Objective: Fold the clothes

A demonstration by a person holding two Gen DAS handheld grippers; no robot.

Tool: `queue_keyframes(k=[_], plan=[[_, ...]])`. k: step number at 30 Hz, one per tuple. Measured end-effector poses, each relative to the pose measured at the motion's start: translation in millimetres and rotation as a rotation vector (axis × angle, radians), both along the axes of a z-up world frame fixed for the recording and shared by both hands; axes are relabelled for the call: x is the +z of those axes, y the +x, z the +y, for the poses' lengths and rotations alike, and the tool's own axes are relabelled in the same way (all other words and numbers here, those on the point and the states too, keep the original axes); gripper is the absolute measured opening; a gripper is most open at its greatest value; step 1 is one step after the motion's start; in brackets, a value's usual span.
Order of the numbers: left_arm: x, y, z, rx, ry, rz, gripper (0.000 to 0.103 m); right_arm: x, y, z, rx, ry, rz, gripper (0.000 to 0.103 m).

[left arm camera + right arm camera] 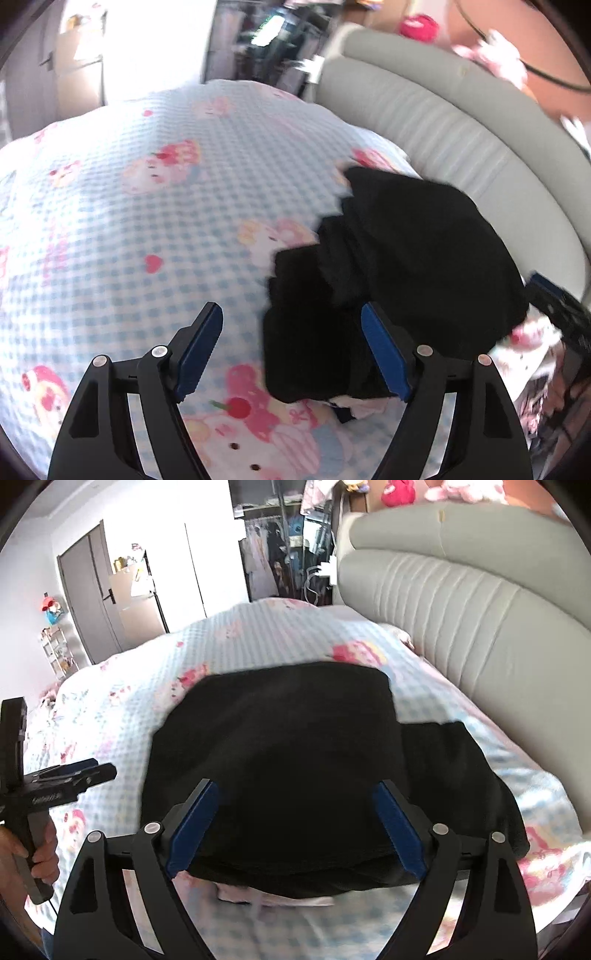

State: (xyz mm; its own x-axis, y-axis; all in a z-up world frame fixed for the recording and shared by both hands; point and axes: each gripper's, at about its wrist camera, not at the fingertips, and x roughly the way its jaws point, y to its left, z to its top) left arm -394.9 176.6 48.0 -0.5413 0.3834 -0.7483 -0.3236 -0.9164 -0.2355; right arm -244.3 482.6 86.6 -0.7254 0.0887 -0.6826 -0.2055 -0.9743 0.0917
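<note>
Your black garment [295, 760] lay folded on the checked blue bedspread [110, 229], with a pale pink-and-white cloth [273, 895] peeking out at its 6 o'clock edge. Your right gripper [295, 827] hung over the garment's near edge, jaws wide and gripping nothing. Your left gripper [291, 350] stood at the garment's 9 o'clock, equally released. The grey padded headboard [461, 602] curved at 2 o'clock.

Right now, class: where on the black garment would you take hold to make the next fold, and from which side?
Grip the black garment at its near hem, where layered edges overhang a white piece. Come from the near side, low over the checked bedspread. The right gripper already faces that edge, jaws open.
</note>
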Motion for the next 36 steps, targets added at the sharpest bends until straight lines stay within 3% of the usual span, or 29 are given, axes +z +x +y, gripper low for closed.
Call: queue_keyframes(k=[7,14,21,29,36], plan=[[31.6,10.1,-41.5,0.069,-0.071,0.076,0.080,-0.2,-28.9,-47.9,0.025,-0.050,-0.028,0.094],[37.4,24.2,-117.2,0.173,-0.089,0.096,0.081,-14.0,-35.8,-108.2,0.081,-0.108,-0.052,0.095],[26.6,39.6,-194.2,0.295,-0.140,0.050,0.081,-20.0,-38.0,-159.4,0.113,-0.121,-0.075,0.097],[27.8,97.8,-247.0,0.352,-0.202,0.093,0.082,-27.8,-18.1,-240.5,0.182,-0.072,-0.099,0.101],[20.9,175.0,-261.0,0.388,-0.238,0.144,0.085,-34.7,39.6,-295.1,0.217,-0.074,-0.065,0.102]])
